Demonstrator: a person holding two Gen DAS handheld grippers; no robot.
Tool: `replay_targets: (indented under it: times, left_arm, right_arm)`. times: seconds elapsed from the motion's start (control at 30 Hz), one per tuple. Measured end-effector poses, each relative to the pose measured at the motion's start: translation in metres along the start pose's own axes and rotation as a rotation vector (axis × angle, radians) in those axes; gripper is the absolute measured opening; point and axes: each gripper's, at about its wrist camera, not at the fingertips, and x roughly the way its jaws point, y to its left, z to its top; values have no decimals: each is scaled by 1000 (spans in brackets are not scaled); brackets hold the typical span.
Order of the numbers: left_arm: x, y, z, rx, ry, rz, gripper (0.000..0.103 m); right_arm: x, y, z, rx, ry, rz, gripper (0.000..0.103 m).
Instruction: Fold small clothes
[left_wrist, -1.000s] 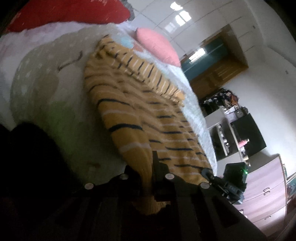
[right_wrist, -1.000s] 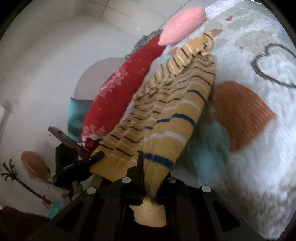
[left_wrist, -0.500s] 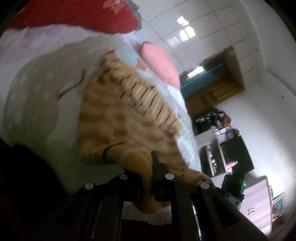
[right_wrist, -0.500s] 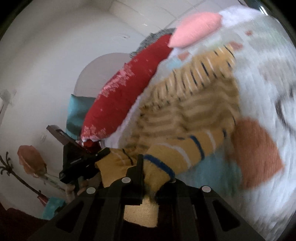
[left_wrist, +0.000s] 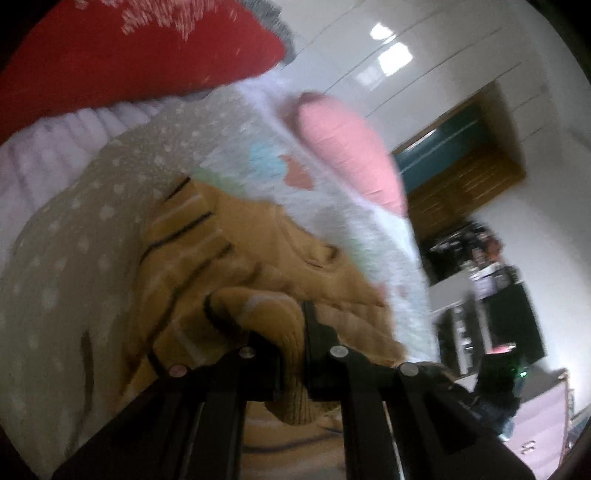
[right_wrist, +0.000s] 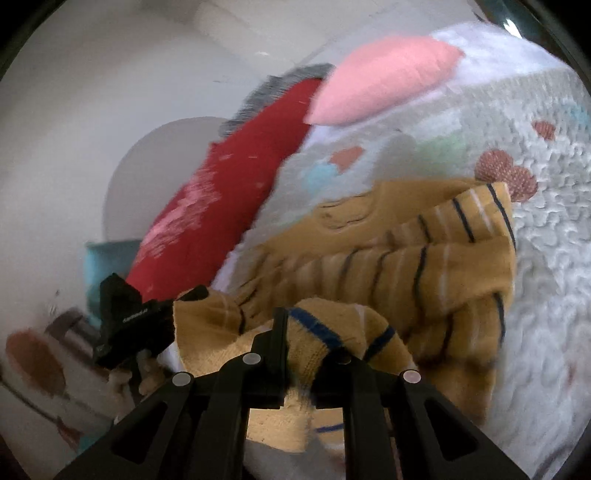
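A mustard-yellow knit sweater (left_wrist: 236, 266) with dark and white stripes lies bunched and doubled over on a fluffy patterned blanket (left_wrist: 74, 229). My left gripper (left_wrist: 291, 343) is shut on one corner of its hem, held over the sweater's body. My right gripper (right_wrist: 299, 347) is shut on the other hem corner, over the sweater (right_wrist: 424, 266). The left gripper (right_wrist: 129, 325) also shows at the left of the right wrist view. The right gripper (left_wrist: 495, 387) shows at the lower right of the left wrist view.
A red pillow (left_wrist: 129, 55) and a pink pillow (left_wrist: 351, 155) lie at the head of the bed; both show in the right wrist view, red pillow (right_wrist: 221, 206), pink pillow (right_wrist: 384, 77). A wardrobe (left_wrist: 465, 177) and cluttered shelves (left_wrist: 480, 295) stand beyond the bed.
Both grippers have carried the sweater's hem forward toward the pillows. The sweater, stretched out long before, is now folded over on itself and bunched.
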Motion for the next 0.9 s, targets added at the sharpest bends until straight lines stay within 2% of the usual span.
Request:
replay_targets:
  times: [0.03,0.1,0.2,0.23,0.27,0.33,0.4,0.47,0.57,0.67,0.77,0.9]
  left_arm:
    - [19,4,12,-12,31,28,8]
    - [37,12,27,-38,60,35,8]
    - [54,24,46,-89,76,-1,15]
    - [56,31,52,-123,81,-48,23]
    - [57,38,58,-165,80,-104,36]
    - [54,48,68,-223,60,-184,49]
    - [50,53,75,-246,43,-235,55]
    - [42,56,80,-259,20,-251,61]
    - [29,56,80,-244,-20,-202,72]
    - [16,58,77,-241,-29,-184,72]
    - [0,54,69,-180,-33,-110,73]
    - [-15,41,35,3,15,-2,74]
  right_arm:
    - [11,-9,9,21,7,-15,11]
    - [32,-31,26,86,25,-13,12]
    - [53,-65,46,215,18,25,19]
    - [58,-71,50,239,15,34,29]
    - [63,-80,55,272,5,38,35]
    - [67,-88,63,301,-10,43,35]
    - [69,-93,72,325,-30,47,38]
    - [69,-95,78,344,-50,57,56]
    - [62,-92,86,365,-88,56,72]
    - [47,-89,93,365,-124,23,80]
    - [22,-83,92,329,-141,-9,80]
    - [-4,-64,63,131,-66,-179,80]
